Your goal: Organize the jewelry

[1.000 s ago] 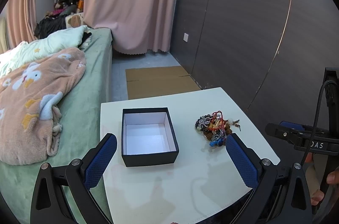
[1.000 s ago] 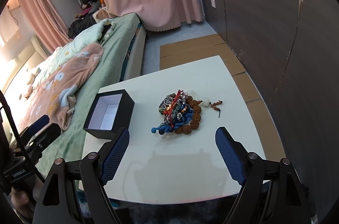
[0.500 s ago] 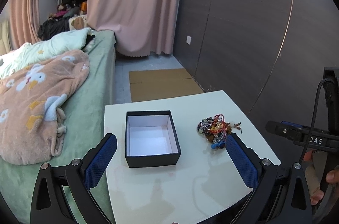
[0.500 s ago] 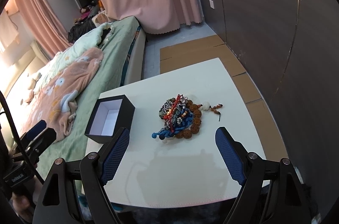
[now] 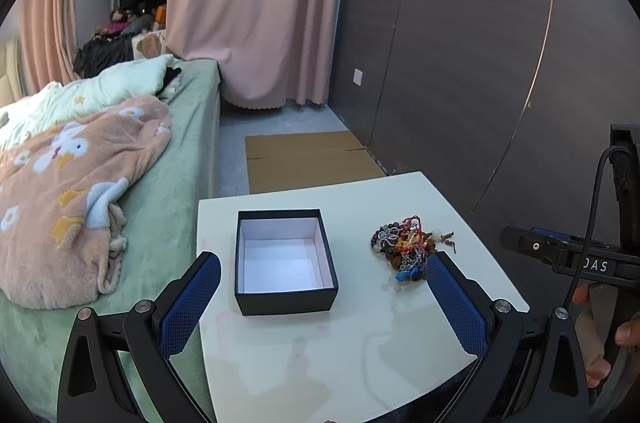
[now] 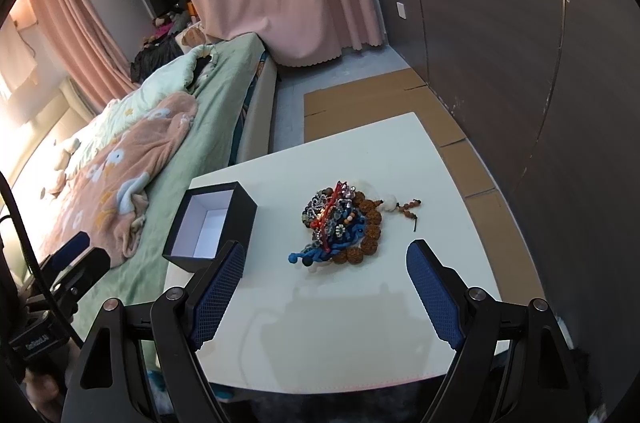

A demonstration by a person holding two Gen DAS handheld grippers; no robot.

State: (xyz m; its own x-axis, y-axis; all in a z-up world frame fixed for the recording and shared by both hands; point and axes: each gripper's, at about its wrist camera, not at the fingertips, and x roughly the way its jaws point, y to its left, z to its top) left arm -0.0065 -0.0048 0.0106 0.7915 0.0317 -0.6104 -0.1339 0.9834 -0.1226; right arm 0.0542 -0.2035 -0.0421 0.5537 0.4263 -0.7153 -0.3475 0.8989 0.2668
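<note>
White tabletop (image 5: 360, 343), mid-frame in both views. Tangled jewelry pile (image 6: 344, 223) at centre of the right wrist view, black open box (image 6: 210, 225) to its left, apart. Left gripper (image 5: 316, 299) jaws wide, nothing between. Right gripper (image 6: 326, 289) jaws wide, empty, just below the pile.

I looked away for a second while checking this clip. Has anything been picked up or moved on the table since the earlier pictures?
Nothing was picked up or moved. The tangled pile of beaded jewelry lies untouched on the white table, beside the empty black box with white lining. The left gripper and right gripper hold their jaws open, empty.
</note>
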